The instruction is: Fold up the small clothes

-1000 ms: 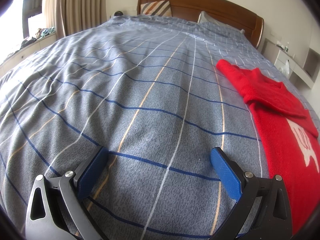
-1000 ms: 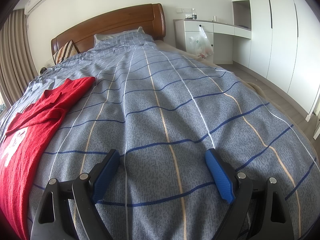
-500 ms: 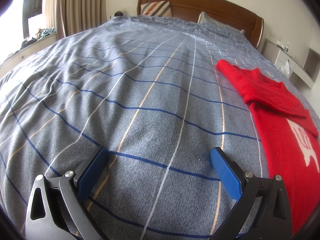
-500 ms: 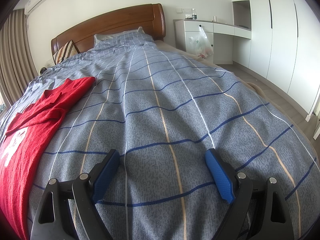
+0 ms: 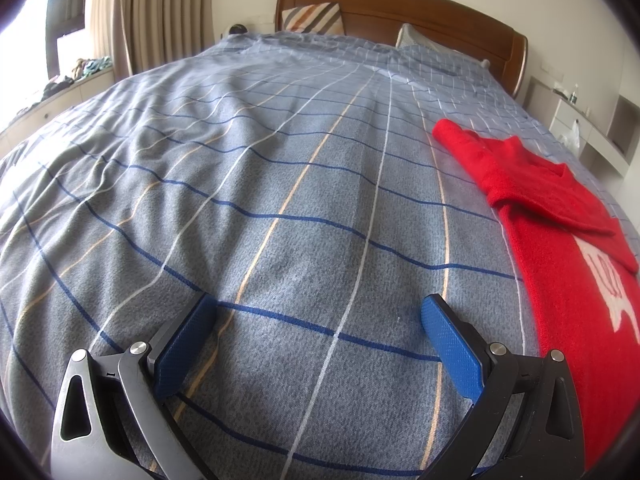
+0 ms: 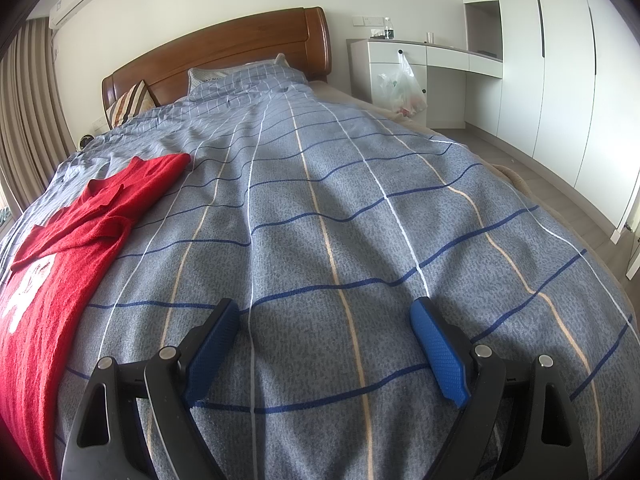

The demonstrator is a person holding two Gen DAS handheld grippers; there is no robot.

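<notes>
The left gripper [image 5: 318,312] is held low over the bed [image 5: 280,168], its blue-padded fingers [image 5: 450,346] spread wide with only checked bedspread seen between them; nothing is gripped. The right gripper [image 6: 324,316] is held the same way over the bed [image 6: 360,200], its fingers [image 6: 438,354] also wide apart and bare of any cloth.

The red sweater [image 5: 560,240] is laid flat on the bedspread between the two grippers: it is seen at the right edge of the left wrist view and, as the same red sweater [image 6: 68,248], at the left edge of the right wrist view. One sleeve is folded across the body, and a white pattern is shown on the front. Its long straight side edge is seen near the right finger of the left gripper and near the left finger of the right gripper, but is touched by neither.

A broad stretch of bedspread is left bare ahead of both grippers up to the pillows [image 5: 316,18] and the wooden headboard [image 6: 224,52]. On the right side the bed's edge is met by floor, with a white cabinet [image 6: 404,64] and a hanging plastic bag [image 6: 402,88] beyond. On the left side curtains [image 5: 148,12] and a window ledge are seen past the bed's edge.
</notes>
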